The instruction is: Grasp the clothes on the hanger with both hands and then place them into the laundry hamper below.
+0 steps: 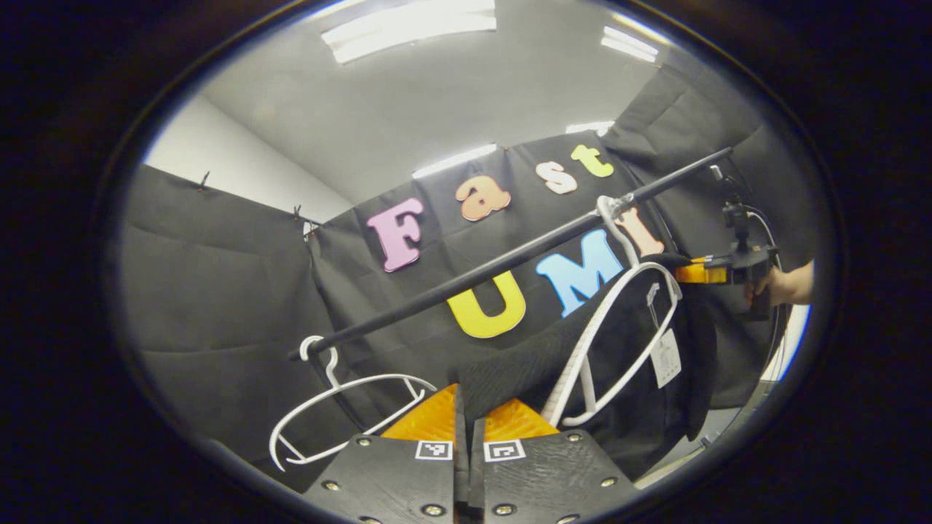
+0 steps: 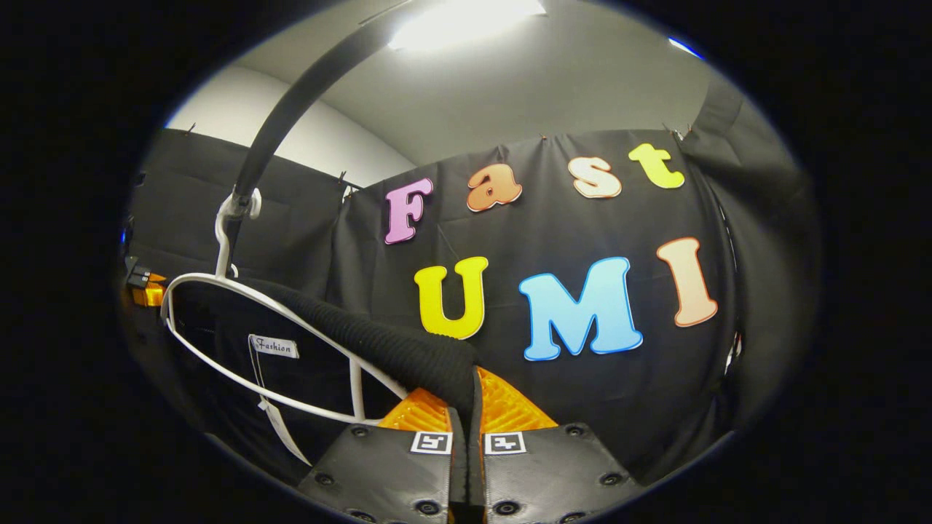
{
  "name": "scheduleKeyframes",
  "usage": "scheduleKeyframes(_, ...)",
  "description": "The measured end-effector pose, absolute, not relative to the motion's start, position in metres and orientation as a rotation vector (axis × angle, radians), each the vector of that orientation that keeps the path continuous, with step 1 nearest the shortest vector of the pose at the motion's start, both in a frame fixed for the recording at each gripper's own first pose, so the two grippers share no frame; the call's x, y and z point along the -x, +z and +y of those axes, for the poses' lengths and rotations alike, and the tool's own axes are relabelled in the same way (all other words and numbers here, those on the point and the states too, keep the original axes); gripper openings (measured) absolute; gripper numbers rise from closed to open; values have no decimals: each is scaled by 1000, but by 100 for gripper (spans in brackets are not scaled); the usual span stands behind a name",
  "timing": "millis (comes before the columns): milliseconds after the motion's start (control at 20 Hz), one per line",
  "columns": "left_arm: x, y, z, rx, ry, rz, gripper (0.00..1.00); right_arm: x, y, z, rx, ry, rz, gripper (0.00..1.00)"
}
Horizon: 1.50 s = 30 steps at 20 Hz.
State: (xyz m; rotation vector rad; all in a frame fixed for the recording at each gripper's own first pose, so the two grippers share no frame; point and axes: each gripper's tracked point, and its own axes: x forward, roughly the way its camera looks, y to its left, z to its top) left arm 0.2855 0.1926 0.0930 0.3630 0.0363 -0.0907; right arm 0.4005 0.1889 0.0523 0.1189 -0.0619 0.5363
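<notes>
Closest in the left gripper view, the left hand-held gripper [image 1: 467,407] has its fingers pressed together on one shoulder of the black garment [image 1: 524,367], and in the right gripper view the right hand-held gripper [image 2: 473,397] is clamped likewise on the other shoulder. Beyond them the garment hangs on its white hanger [image 1: 619,320], hooked over the black rail [image 1: 510,258], with an empty hanger [image 1: 342,407] farther along. Both grasps look made; lifting it free and lowering it into the hamper remain.
</notes>
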Motion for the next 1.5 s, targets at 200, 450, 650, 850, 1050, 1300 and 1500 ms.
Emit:
scheduleKeyframes(200,-291,64,210,-337,-98,63,1,-402,34,204,-138,580,-20,2)
scheduleKeyframes(450,-284,12,202,-256,-106,111,3,-407,-5,201,-118,559,67,2)
scheduleKeyframes(650,-276,-25,192,-229,-106,152,0,-401,-43,196,-129,537,155,0)
scheduleKeyframes(850,-258,-55,187,-182,-94,194,3,-379,-73,188,-75,531,206,2)
scheduleKeyframes(1050,-236,-73,184,-145,-83,215,2,-354,-90,179,-51,517,245,2)
scheduleKeyframes(1300,-215,-82,162,-120,-105,217,2,-321,-97,168,-71,477,279,2)
scheduleKeyframes(1500,-186,-71,132,-74,-154,188,3,-280,-89,172,-80,477,277,2)
